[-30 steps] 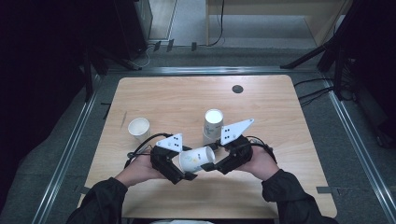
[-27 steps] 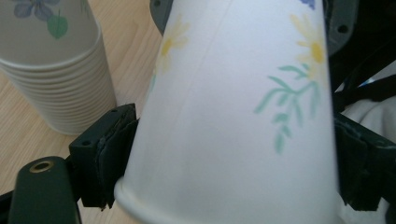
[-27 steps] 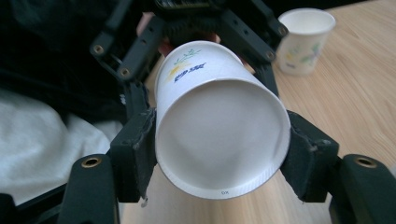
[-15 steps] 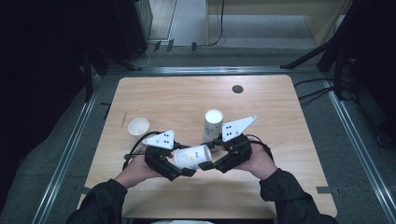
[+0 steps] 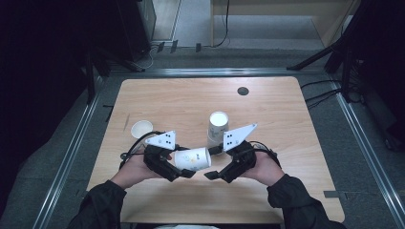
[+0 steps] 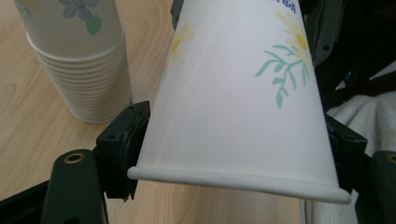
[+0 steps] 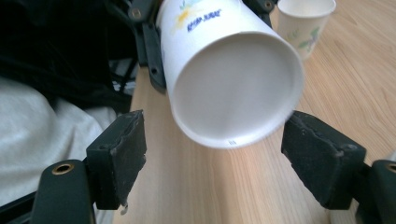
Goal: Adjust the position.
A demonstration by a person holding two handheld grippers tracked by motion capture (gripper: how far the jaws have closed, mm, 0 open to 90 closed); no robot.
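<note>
A: Starting at the left, what stands on the surface (image 5: 157, 95)?

B: A single paper cup (image 5: 142, 129), upright and open at the top, at the left side and a little farther off than the hands. In the right gripper view it sits on the wood beyond the held cup, with a green leaf print on its wall.

A: And the left tongs (image 5: 184, 170)?

B: They pinch the flowered cup (image 5: 192, 159) near its rim. In the left gripper view both black pads lie against the cup wall just above the rolled lip, one on each side. Those jaws have just been closing, with the cup between them. The cup lies on its side, lifted off the wood, between the two hands at the near middle of the surface.

A: Which way does it point?

B: Its base faces right, toward the right tongs (image 5: 213, 163). The right gripper view looks straight at that round white bottom.

A: Do the right tongs hold it?

B: No. They stand spread, a pad on either side of the base with a gap at each; those jaws have just been opening, and the cup's end sits between them untouched.

A: Anything farther right?

B: A stack of cups (image 5: 217, 128) stands upright just beyond the right tongs, near the middle of the surface. Far right of that, a small dark round hole (image 5: 243, 90) in the wood.
</note>
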